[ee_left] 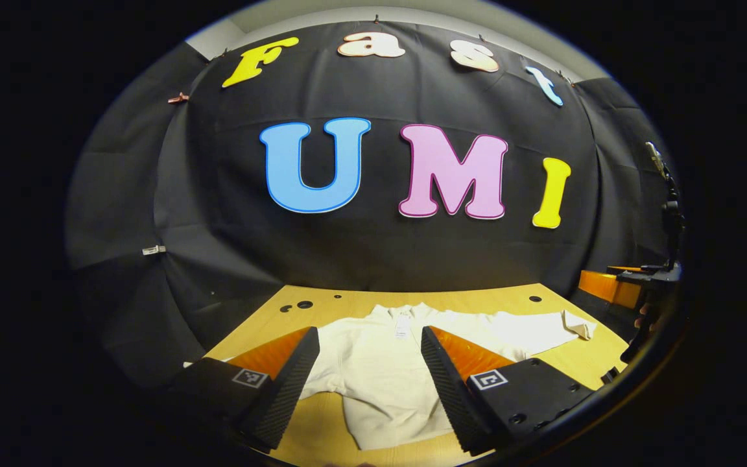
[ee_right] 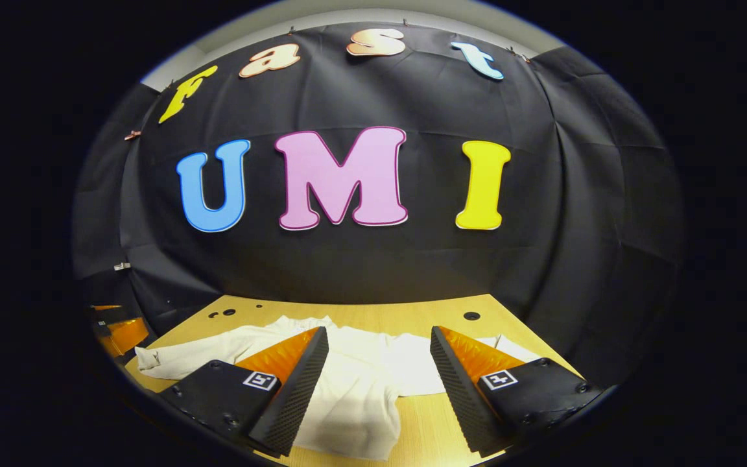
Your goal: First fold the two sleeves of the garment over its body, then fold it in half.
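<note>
LEFT GRIPPER VIEW
Item: white long-sleeved garment (ee_left: 380,370), lying flat on the wooden tabletop (ee_left: 542,299), collar toward the booth wall, hem toward the camera.
Sleeves: one sleeve (ee_left: 542,327) stretched out sideways to the view's right, cuff turned up at its end; neither sleeve looks folded over the body yet.
Left tool (ee_left: 367,383): fingers wide apart, nothing between them, held above the garment's body and not touching it.
Other hardware: part of the right tool (ee_left: 633,285) at the view's right edge, with a bit of the hand that holds it.
Hard to make out: the second sleeve is largely covered by this tool's own finger; the hem is cut off at the lower edge.

RIGHT GRIPPER VIEW
Item: the same garment (ee_right: 354,395), spread across the tabletop (ee_right: 425,311), one sleeve (ee_right: 205,353) reaching toward the view's left.
Right tool (ee_right: 377,386): fingers wide apart, empty, hovering over the cloth.
Hard to make out: the far sleeve (ee_right: 509,350) is mostly hidden behind a finger; cuff detail is blurred.

HANDLING (judgement)
Material: soft, light, limp; likely to sag and wrinkle, not fragile.
Where to hold: pinch each sleeve near its cuff, then lay it across the chest.
Stage: start of task; sleeve folds not yet done.
</note>
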